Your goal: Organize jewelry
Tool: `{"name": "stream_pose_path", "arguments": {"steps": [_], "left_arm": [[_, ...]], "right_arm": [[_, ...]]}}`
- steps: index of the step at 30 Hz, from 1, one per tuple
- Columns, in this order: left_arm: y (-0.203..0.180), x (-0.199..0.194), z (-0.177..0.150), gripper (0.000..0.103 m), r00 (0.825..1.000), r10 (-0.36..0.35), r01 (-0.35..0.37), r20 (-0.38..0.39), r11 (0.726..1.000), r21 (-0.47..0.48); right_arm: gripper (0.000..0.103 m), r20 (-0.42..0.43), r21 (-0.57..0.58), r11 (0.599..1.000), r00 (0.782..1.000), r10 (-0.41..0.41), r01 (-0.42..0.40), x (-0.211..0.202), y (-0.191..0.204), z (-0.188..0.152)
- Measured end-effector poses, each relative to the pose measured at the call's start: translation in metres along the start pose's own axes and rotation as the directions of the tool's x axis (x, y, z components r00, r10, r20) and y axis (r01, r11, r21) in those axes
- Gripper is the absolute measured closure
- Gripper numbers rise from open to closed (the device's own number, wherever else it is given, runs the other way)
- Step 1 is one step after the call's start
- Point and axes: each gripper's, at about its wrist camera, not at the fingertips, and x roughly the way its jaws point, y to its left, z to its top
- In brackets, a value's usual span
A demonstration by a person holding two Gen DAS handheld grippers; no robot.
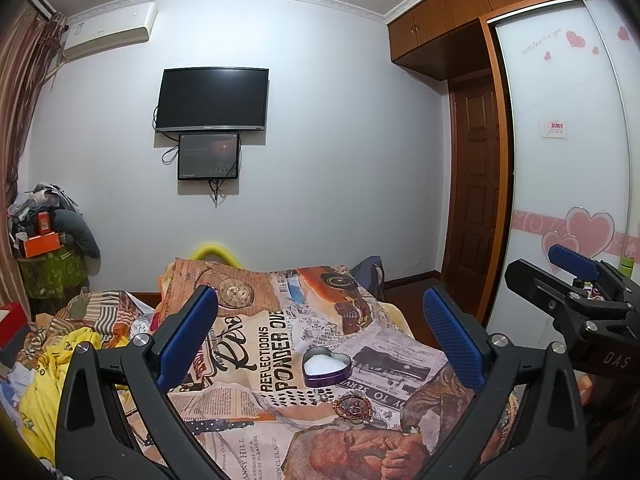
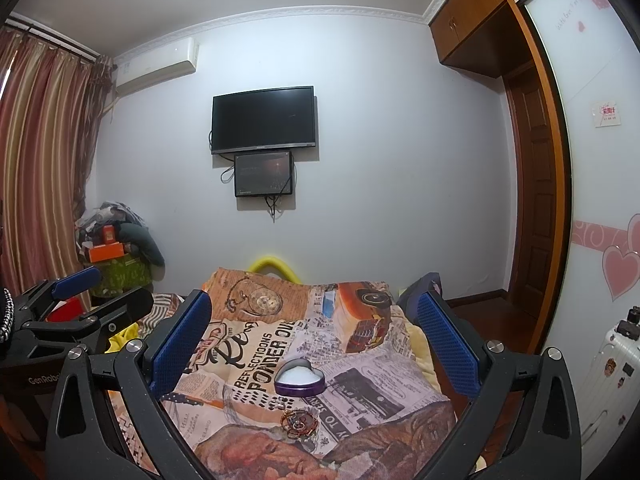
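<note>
Both grippers, left (image 1: 320, 332) and right (image 2: 314, 336), hover jaws apart above heart tin (image 1: 327, 366) and bracelets (image 1: 353, 403).

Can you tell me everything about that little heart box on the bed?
The heart-shaped tin is small, looks like metal, with purple walls and a shiny rim. It has no lid on, and the inside looks white. It sits flat on the newspaper-print bedspread, its point facing the cameras. The jewelry lies just in front, not touching it. Neither hand-held gripper touches it.
</note>
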Motion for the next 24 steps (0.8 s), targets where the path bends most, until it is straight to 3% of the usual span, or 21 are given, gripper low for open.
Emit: {"name": "stream_pose_path", "arguments": {"steps": [24], "left_arm": [[0.0007, 0.0015, -0.0023, 0.0, 1.0, 0.0, 0.0, -0.002, 1.0, -0.001]], "right_arm": [[0.001, -0.007, 0.004, 1.0, 1.0, 0.002, -0.002, -0.0004, -0.0031, -0.0039]]}}
